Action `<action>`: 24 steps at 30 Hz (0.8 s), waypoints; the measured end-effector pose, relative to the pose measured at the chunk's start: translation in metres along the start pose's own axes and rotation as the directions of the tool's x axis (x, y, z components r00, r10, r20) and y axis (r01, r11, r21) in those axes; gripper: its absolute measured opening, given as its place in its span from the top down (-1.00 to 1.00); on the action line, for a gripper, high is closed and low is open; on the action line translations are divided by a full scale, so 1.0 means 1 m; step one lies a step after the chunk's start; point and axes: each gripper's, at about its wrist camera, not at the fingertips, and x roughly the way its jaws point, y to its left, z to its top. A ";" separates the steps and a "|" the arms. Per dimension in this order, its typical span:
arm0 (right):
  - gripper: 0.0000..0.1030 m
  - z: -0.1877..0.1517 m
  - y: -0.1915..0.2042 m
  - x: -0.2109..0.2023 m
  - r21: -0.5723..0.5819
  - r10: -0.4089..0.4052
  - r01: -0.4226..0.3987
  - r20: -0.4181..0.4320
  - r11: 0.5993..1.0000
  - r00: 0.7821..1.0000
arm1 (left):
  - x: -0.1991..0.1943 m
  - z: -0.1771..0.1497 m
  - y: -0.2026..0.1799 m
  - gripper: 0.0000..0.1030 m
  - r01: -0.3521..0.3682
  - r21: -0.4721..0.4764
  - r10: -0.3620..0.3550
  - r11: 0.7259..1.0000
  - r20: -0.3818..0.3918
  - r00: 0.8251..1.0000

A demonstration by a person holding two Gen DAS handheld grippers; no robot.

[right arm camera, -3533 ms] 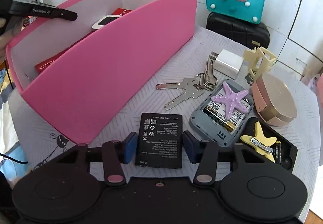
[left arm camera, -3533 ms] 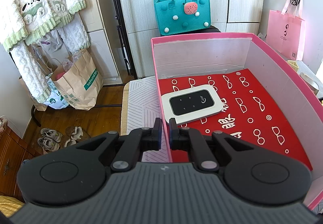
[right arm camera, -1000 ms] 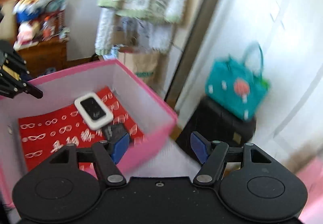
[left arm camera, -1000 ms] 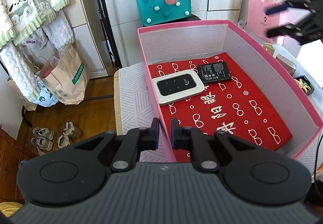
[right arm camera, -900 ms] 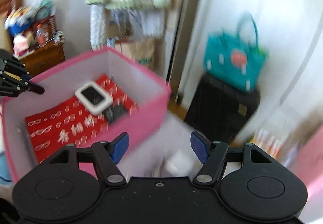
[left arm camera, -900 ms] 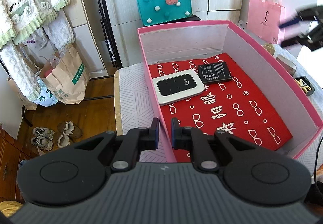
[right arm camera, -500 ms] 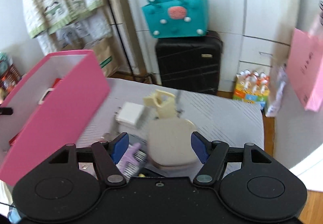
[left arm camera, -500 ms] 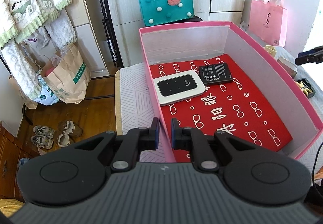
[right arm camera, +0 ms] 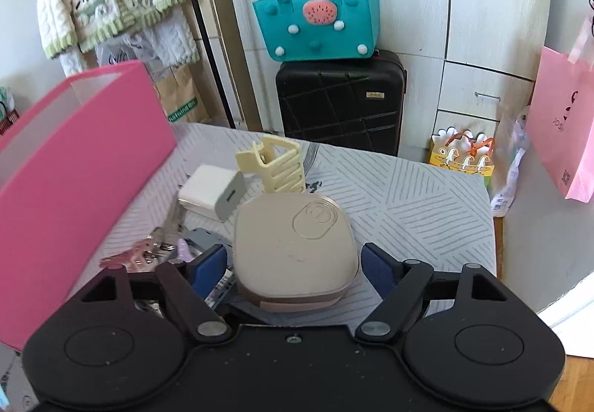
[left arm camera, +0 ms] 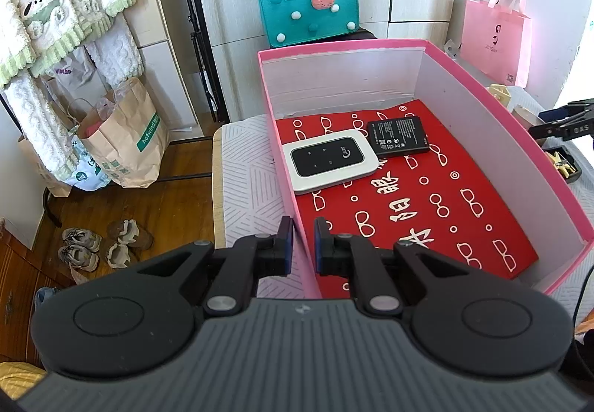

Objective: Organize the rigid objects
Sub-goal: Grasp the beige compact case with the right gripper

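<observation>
- Since a second ago, the right hand-held gripper (right arm camera: 293,263) has swung away from above the pink box (right arm camera: 74,166) and dropped beside it; its jaws have just been opening and now stand spread on either side of a beige rounded case (right arm camera: 295,248), pads not touching it.
- The left hand-held gripper (left arm camera: 300,243) has not moved: it stays pinched on the near wall of the pink box (left arm camera: 482,107).
- Only the left wrist view shows inside the box: a white pocket router (left arm camera: 330,160) and a black battery (left arm camera: 399,135) lie side by side on the red lining.
- Only the right wrist view shows a white charger (right arm camera: 211,192), cream clip (right arm camera: 276,166) and keys (right arm camera: 148,252) just beside the box.
- A striped cloth covers the tabletop (right arm camera: 408,196); beyond the box stand a black suitcase (right arm camera: 341,103) and teal bag (right arm camera: 315,22).
</observation>
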 end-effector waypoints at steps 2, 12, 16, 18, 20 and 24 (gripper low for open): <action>-0.62 0.000 -0.001 0.007 0.001 0.002 -0.002 -0.011 1.000 1.000 | 0.000 0.000 0.000 0.80 0.001 -0.001 -0.001 1.000 0.000 1.000; -0.52 -0.001 0.005 0.005 0.070 -0.042 0.037 0.065 0.997 0.997 | 0.000 0.000 -0.001 0.80 0.002 -0.002 -0.002 1.000 0.000 1.000; -0.52 0.004 0.027 -0.023 0.027 -0.042 0.039 0.130 0.999 0.991 | -0.001 -0.001 -0.001 0.80 -0.001 -0.010 0.001 1.000 0.001 1.000; -0.52 0.007 0.041 -0.037 -0.015 -0.038 0.041 0.150 0.999 0.988 | 0.000 -0.003 -0.001 0.80 -0.003 -0.012 0.003 1.000 0.003 1.000; -0.52 0.009 0.059 -0.051 -0.062 -0.013 0.024 0.174 0.998 0.985 | -0.001 -0.003 0.000 0.80 -0.002 -0.012 0.002 1.000 0.003 1.000; -0.52 0.015 0.099 -0.080 -0.160 0.114 -0.081 0.209 0.984 0.971 | -0.001 -0.003 0.000 0.80 -0.002 -0.012 0.002 1.000 0.003 1.000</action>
